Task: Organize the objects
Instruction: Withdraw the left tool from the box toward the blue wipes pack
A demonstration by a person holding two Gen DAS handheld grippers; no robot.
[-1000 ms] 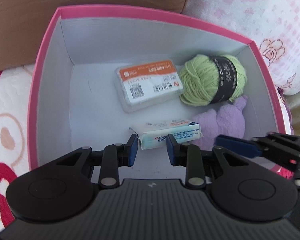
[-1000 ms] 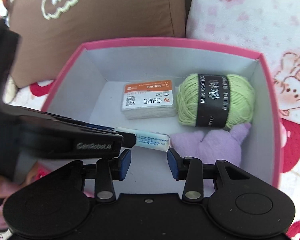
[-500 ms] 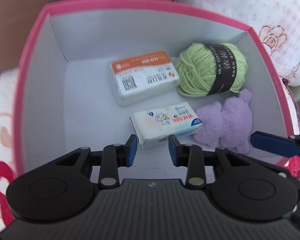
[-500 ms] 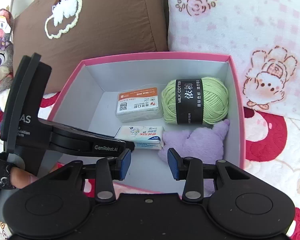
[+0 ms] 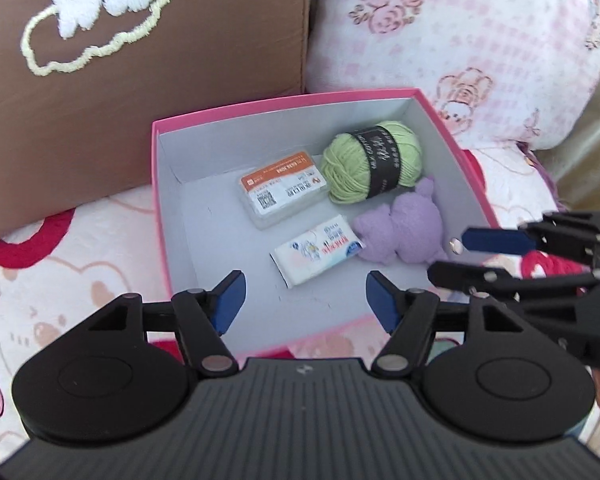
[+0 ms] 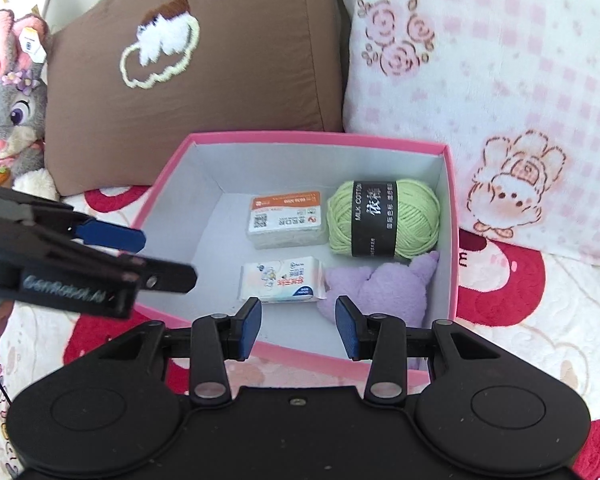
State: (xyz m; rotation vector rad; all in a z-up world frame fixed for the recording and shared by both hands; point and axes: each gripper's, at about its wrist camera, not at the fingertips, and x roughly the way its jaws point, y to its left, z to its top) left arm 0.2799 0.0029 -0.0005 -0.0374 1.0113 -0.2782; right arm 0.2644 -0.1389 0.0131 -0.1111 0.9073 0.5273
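Inside the pink box (image 6: 452, 232), four things lie packed close so the left half of the floor stays free: a tissue pack (image 6: 281, 279) at the front, a card case (image 6: 286, 220) behind it, green yarn (image 6: 384, 218) in the far right corner, and a purple plush toy (image 6: 380, 288) tucked beside the pack. Above the near rim, the left gripper (image 5: 305, 300) hangs with its tongs spread wide and empty. Beside it, the right gripper (image 6: 298, 328) also hovers, tongs apart, holding nothing. Both look clear of the box, probably because the packing is finished. Around it sit a brown cushion (image 6: 228, 60), a pink cushion (image 6: 500, 80) and a rabbit doll (image 6: 10, 92).
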